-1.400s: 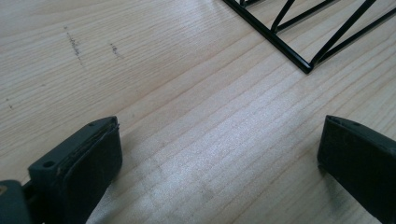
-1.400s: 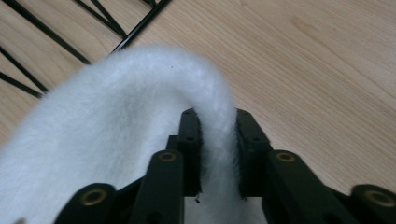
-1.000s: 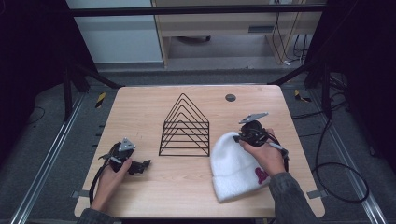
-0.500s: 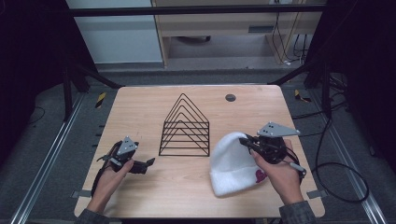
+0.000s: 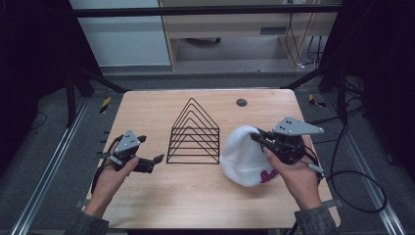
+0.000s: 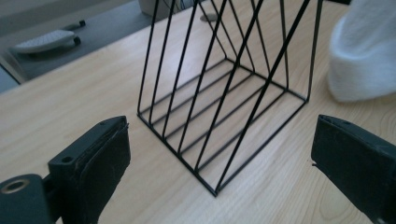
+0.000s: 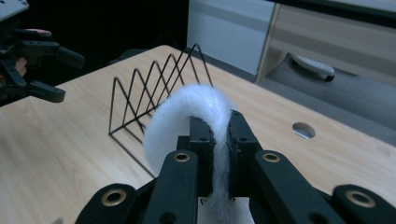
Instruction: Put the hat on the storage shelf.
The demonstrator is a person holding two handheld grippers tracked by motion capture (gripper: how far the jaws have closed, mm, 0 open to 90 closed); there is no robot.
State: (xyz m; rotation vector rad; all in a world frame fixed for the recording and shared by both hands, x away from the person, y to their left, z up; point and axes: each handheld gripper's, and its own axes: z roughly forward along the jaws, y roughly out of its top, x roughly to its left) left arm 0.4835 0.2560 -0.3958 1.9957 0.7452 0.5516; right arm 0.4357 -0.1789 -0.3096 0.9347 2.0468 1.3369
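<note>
Pinching the white beanie by its edge, the right gripper lifts it at the wire rack's three o'clock, presumably for draping; left gripper waits spread at nine o'clock.

I see two black handheld grippers: the left gripper and right gripper each carry a grey three-cornered plate. Brass-coloured bushings mark the black jaw linkages. My sleeves are mottled grey.
</note>
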